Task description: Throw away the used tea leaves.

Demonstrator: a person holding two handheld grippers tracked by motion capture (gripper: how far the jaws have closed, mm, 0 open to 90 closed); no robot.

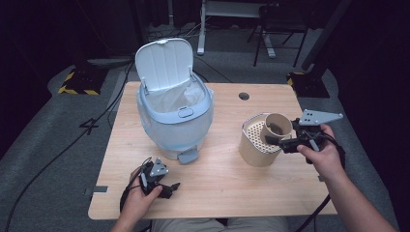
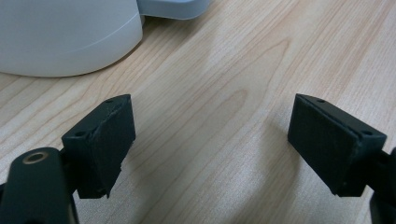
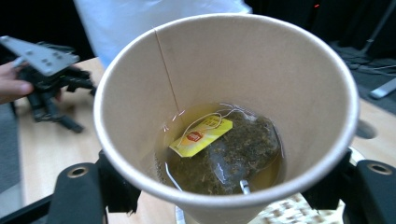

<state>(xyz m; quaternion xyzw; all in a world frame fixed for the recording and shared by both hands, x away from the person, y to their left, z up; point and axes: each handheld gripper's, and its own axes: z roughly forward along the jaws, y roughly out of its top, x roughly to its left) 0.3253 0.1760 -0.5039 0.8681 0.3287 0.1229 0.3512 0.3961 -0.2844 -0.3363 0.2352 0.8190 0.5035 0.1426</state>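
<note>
Paper cup (image 3: 224,112) gripped in right claw (image 1: 275,140).
Rt view: teabag (image 3: 233,149) inside. Left claw (image 2: 212,149) released, on desk (image 1: 217,179).

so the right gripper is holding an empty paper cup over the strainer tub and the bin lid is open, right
Not quite: the paper cup isn't empty. The right gripper view shows a used tea bag with a yellow tag sitting in some liquid at the bottom. The rest holds: the right gripper grips the cup above the strainer tub, and the bin lid is open.
</note>
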